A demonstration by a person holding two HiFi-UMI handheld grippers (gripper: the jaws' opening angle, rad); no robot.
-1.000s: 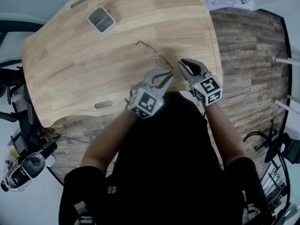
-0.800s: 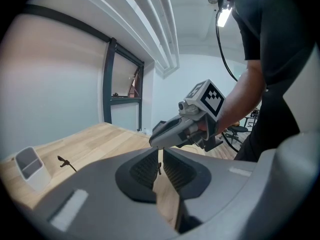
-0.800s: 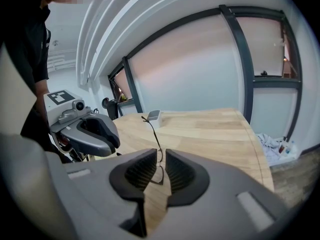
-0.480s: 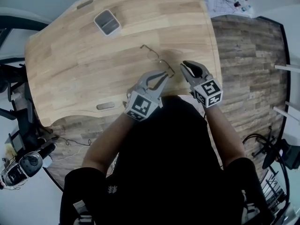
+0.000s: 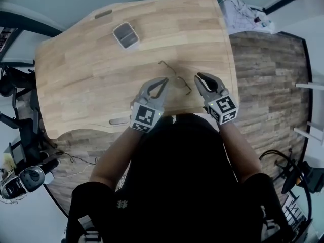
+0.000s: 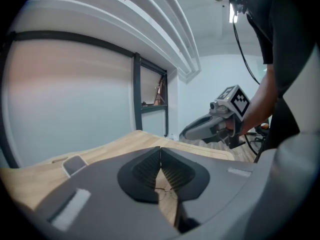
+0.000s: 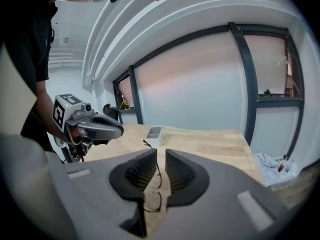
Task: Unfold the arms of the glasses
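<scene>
The thin wire-framed glasses [image 5: 175, 77] lie on the wooden table [image 5: 91, 70], one arm stretching away to the far left. My left gripper [image 5: 163, 80] hovers just left of them; its jaws have just been closing and now meet with nothing between them. In the left gripper view the glasses [image 6: 165, 188] show on the table below the shut left gripper [image 6: 160, 153]. My right gripper [image 5: 198, 77] hovers just right of the glasses, its jaws a narrow gap apart and empty. In the right gripper view the glasses [image 7: 153, 200] lie beyond the right gripper [image 7: 160, 155].
A small grey tray [image 5: 125, 35] stands farther back on the table, also visible as the tray [image 7: 154, 133] in the right gripper view. The table's right edge [image 5: 230, 59] borders wood-patterned floor. A white cloth pile [image 5: 242, 10] lies at the far right. Chair parts crowd the left side.
Both grippers have lifted and drawn back from the glasses, the left one shifting leftward. The left jaws have closed. The glasses stay on the table.
</scene>
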